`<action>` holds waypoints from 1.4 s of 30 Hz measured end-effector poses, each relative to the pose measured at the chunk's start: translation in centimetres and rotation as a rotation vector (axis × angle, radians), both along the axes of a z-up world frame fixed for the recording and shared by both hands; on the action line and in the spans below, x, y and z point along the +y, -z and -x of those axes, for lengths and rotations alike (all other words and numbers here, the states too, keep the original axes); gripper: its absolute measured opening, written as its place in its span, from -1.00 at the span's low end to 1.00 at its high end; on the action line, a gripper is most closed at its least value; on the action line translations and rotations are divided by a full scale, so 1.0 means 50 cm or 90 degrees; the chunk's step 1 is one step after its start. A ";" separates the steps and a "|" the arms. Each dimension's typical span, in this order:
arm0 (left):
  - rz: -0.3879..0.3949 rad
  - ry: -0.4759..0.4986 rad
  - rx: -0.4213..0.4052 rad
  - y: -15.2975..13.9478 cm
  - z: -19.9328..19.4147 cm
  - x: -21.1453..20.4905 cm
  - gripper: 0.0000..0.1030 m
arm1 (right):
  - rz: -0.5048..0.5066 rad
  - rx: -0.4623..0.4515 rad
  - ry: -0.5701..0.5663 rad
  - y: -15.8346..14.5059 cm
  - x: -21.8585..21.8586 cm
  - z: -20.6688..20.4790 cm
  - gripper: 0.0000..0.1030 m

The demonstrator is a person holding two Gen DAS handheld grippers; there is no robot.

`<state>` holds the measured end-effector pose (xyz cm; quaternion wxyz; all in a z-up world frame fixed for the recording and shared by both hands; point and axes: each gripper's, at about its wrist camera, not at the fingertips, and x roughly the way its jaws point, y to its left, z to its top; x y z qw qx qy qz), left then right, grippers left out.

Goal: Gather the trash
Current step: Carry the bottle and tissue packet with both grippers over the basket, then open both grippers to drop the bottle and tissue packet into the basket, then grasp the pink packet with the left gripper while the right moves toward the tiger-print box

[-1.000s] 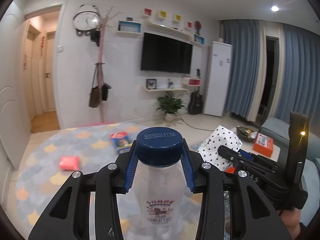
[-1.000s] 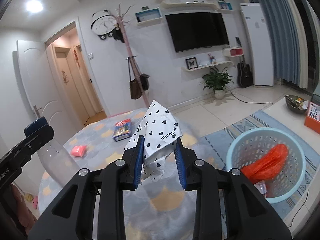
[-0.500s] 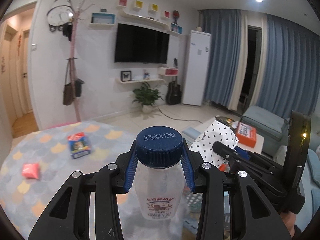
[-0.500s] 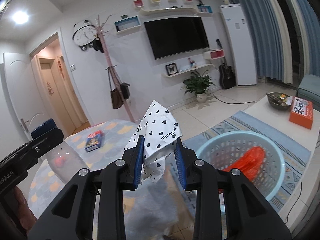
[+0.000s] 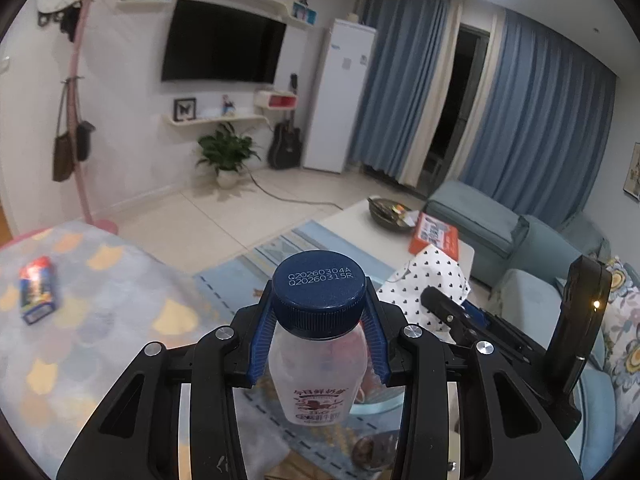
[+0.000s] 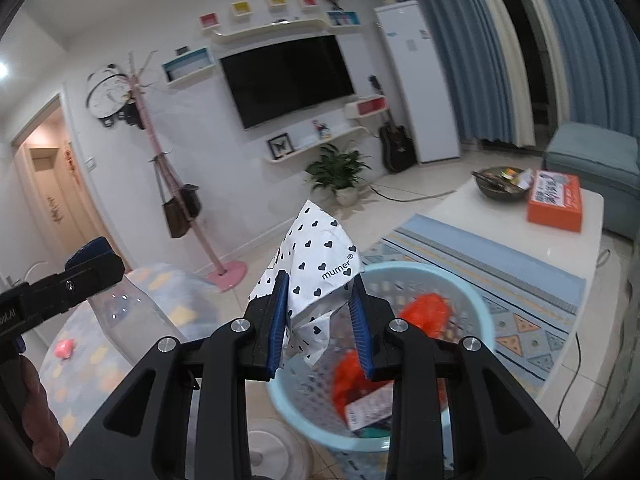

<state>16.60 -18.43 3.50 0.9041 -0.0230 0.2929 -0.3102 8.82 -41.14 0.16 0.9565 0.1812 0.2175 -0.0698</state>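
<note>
My left gripper (image 5: 319, 330) is shut on a clear plastic bottle (image 5: 318, 376) with a dark blue cap, held just under the cap. My right gripper (image 6: 320, 316) is shut on a crumpled white wrapper with black hearts (image 6: 316, 258). In the right wrist view the wrapper hangs over the near rim of a light blue laundry-style basket (image 6: 480, 316), which holds an orange plastic bag (image 6: 424, 312) and other trash. The same wrapper (image 5: 432, 276) and the right gripper (image 5: 448, 312) show to the right in the left wrist view. The bottle (image 6: 132, 312) appears at the left in the right wrist view.
A round mat with a cat pattern (image 5: 100, 320) carries a blue and red packet (image 5: 38, 290) and a pink item (image 6: 66, 348). A white coffee table (image 6: 520, 224) bears an orange box (image 6: 554, 200) and a bowl. A pink coat stand (image 6: 228, 270) and blue sofa (image 5: 472, 216) stand around.
Both grippers have swung to the right across the room with their loads. The basket has come closer and now lies right under the right gripper; the mat has slid to the left.
</note>
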 end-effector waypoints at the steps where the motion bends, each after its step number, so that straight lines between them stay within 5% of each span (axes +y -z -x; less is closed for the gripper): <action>1: -0.004 0.003 0.004 0.007 -0.007 -0.012 -0.25 | -0.003 0.006 0.006 0.009 -0.012 -0.003 -0.48; 6: -0.031 0.013 0.021 0.045 -0.048 -0.080 -0.25 | -0.008 0.043 0.022 0.061 -0.065 -0.027 -0.48; 10: -0.049 0.005 0.061 0.085 -0.087 -0.122 -0.24 | -0.024 0.094 0.026 0.108 -0.090 -0.051 -0.17; 14: -0.049 0.006 0.127 0.121 -0.115 -0.130 0.14 | -0.036 0.118 0.033 0.138 -0.101 -0.056 -0.07; 21: -0.066 -0.035 0.120 0.092 -0.106 -0.083 0.23 | -0.049 0.114 0.034 0.135 -0.083 -0.044 -0.06; 30: -0.088 -0.166 0.088 0.031 -0.046 0.103 0.25 | -0.027 0.101 -0.046 0.089 0.044 -0.046 0.02; 42: -0.129 -0.465 0.105 0.020 -0.006 0.532 0.30 | 0.018 0.047 -0.226 -0.023 0.297 -0.065 0.32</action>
